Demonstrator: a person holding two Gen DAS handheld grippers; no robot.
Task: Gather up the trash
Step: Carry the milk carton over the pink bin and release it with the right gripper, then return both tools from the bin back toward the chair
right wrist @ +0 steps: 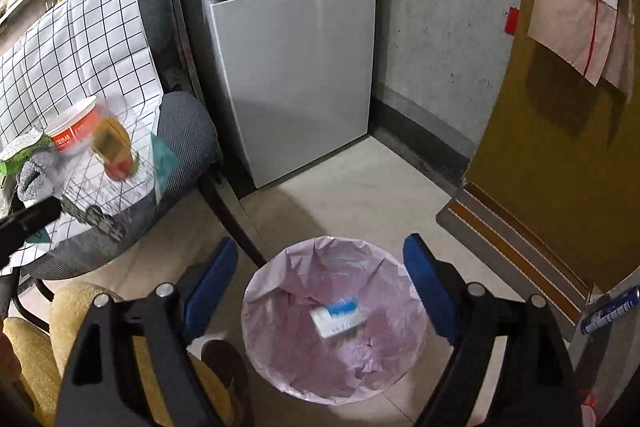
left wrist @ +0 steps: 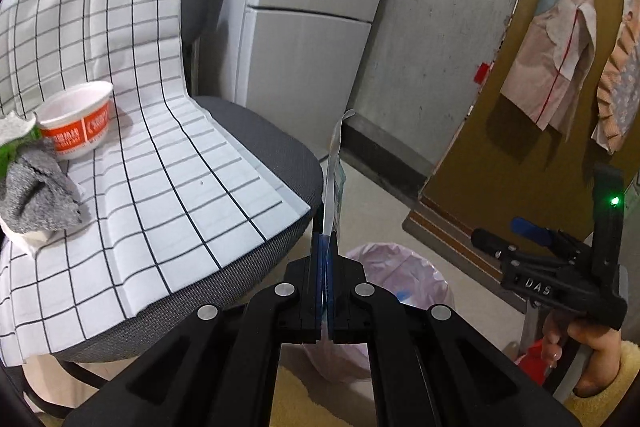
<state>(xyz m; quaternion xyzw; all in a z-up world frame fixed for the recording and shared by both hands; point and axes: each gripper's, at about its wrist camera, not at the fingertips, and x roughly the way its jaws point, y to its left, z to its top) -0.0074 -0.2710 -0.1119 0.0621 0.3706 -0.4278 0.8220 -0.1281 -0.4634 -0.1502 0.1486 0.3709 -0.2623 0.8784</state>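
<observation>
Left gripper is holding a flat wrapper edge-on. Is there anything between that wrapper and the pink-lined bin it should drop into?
Nothing visible. The left gripper is shut on the wrapper, near the chair's front corner; the bin stands open on the floor, holding only a small box.

The left camera sits low beside the chair [left wrist: 160,167] and looks across its seat toward the fridge [left wrist: 312,27]. The right camera is higher up and looks down into the trash bin [right wrist: 334,323] close below it. Both see the chair, the fridge, the bin and the yellow door [right wrist: 560,147].
</observation>
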